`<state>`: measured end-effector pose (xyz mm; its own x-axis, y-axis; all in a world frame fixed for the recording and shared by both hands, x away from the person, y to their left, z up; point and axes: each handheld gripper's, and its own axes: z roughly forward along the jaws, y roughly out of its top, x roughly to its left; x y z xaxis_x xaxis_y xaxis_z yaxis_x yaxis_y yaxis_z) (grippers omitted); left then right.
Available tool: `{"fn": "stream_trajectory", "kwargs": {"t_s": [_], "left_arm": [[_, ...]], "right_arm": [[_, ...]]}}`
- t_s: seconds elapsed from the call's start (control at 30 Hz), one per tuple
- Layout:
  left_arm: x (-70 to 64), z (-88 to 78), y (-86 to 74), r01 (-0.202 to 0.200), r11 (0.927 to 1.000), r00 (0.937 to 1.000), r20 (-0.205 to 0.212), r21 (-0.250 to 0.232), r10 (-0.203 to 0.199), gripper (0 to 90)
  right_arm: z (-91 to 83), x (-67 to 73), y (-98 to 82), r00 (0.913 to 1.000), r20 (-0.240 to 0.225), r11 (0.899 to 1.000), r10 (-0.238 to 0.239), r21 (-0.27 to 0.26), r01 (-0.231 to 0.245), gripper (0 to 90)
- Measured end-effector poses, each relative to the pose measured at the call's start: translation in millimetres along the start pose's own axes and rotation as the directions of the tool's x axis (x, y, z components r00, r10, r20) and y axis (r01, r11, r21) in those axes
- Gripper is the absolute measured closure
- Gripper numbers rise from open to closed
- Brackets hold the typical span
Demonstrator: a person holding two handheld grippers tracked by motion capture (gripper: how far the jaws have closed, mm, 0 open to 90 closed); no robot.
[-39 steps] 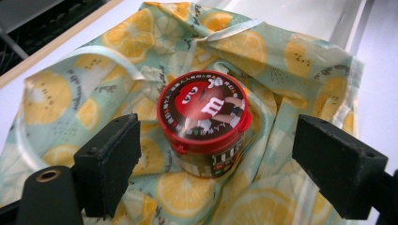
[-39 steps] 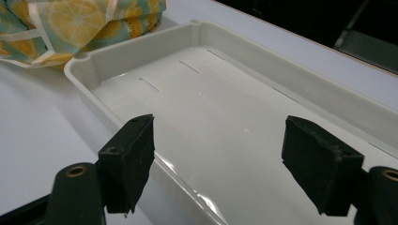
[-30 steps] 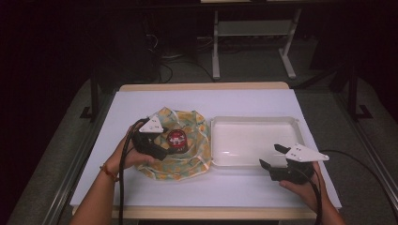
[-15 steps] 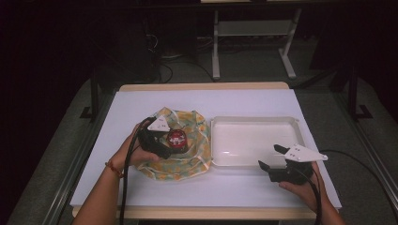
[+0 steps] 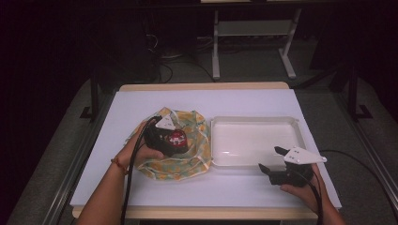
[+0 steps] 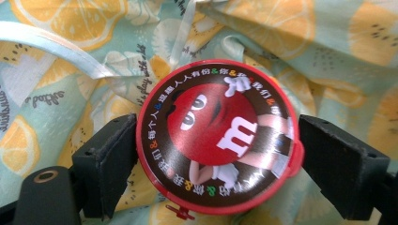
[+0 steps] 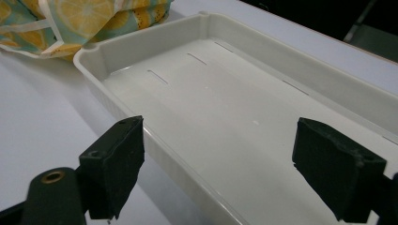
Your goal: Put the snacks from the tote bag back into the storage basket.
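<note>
Red plastic round tin (image 6: 217, 138), flat, lid facing up: printed with a red cartoon candy character, a white "m" and a ring of coloured lettering round a dark border. Location: lying on the lemon-print cloth bag (image 5: 187, 157), left half of the table, seen in the high view as a small red disc (image 5: 177, 138) in the middle of the cloth.

Left gripper (image 6: 217, 154): black, two-jawed, held in the person's left hand (image 5: 136, 151), cable trailing back along the forearm. Jaws stand one on each side of the tin; the left jaw touches its rim, the right jaw sits just at the rim's edge by a small tab. Whether it is truly pinched I cannot tell for certain, though it looks gripped.

Cloth bag: pale green with yellow lemon slices and script lettering, crumpled, with pale ribbon straps (image 6: 56, 49) lying loose over it. A corner of it also appears in the right gripper view (image 7: 80, 21), just beside the tray.

White plastic tray (image 5: 291, 123): rectangular, shallow, rounded corners, standing just right of the bag.

Right gripper (image 7: 218, 161): black, grey three-cornered plate on top, held in the right hand (image 5: 305, 190) near the table's front right edge. Jaws spread wide, holding nothing, pointed at the tray's near rim (image 7: 159, 150).

White table (image 5: 225, 98): wooden edging, dark floor around.
</note>
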<state>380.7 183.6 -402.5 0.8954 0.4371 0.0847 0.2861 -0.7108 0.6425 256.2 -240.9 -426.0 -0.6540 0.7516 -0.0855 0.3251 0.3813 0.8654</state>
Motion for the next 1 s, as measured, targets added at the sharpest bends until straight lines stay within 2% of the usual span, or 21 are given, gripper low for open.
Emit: {"fn": "stream_trajectory", "kwargs": {"t_s": [0.07,0.1,0.27,0.5,0.67,0.83,1.0], "left_arm": [[-0.3,1.9,0.4,-0.008,0.9999,1.0000,0.005,0.008,0.008,15.9],[-0.6,3.5,0.6,-0.014,0.9998,0.9999,0.004,0.015,0.014,19.4],[0.9,11.9,1.5,-0.046,0.9956,0.9989,0.005,0.082,0.046,21.5],[0.4,10.2,4.7,-0.069,0.9929,0.9976,0.005,0.097,0.069,21.4],[0.5,0.9,6.7,-0.068,0.9959,0.9977,0.002,0.060,0.068,22.4],[0.0,0.5,6.6,-0.075,0.9949,0.9972,0.003,0.068,0.075,22.9],[0.3,0.3,7.0,-0.077,0.9942,0.9970,0.007,0.074,0.077,23.1]], "right_arm": [[-0.4,0.8,-0.4,1.0000,0.003,1.000,-0.004,0.005,0.004,16.6],[-0.6,0.8,-0.8,1.0000,0.003,1.000,-0.008,0.005,0.008,16.6],[-2.1,0.4,-2.2,0.9998,0.007,1.000,-0.016,0.011,0.016,16.8],[-3.1,1.0,-3.8,0.9997,0.003,1.000,-0.023,0.019,0.023,16.9],[-5.6,1.8,-3.8,0.9997,0.006,1.000,-0.022,0.018,0.022,17.1],[-5.5,3.0,-3.2,0.9994,0.007,0.999,-0.035,0.022,0.035,17.2],[-5.4,1.6,-3.5,0.9996,0.013,0.999,-0.027,0.019,0.026,17.3]]}}
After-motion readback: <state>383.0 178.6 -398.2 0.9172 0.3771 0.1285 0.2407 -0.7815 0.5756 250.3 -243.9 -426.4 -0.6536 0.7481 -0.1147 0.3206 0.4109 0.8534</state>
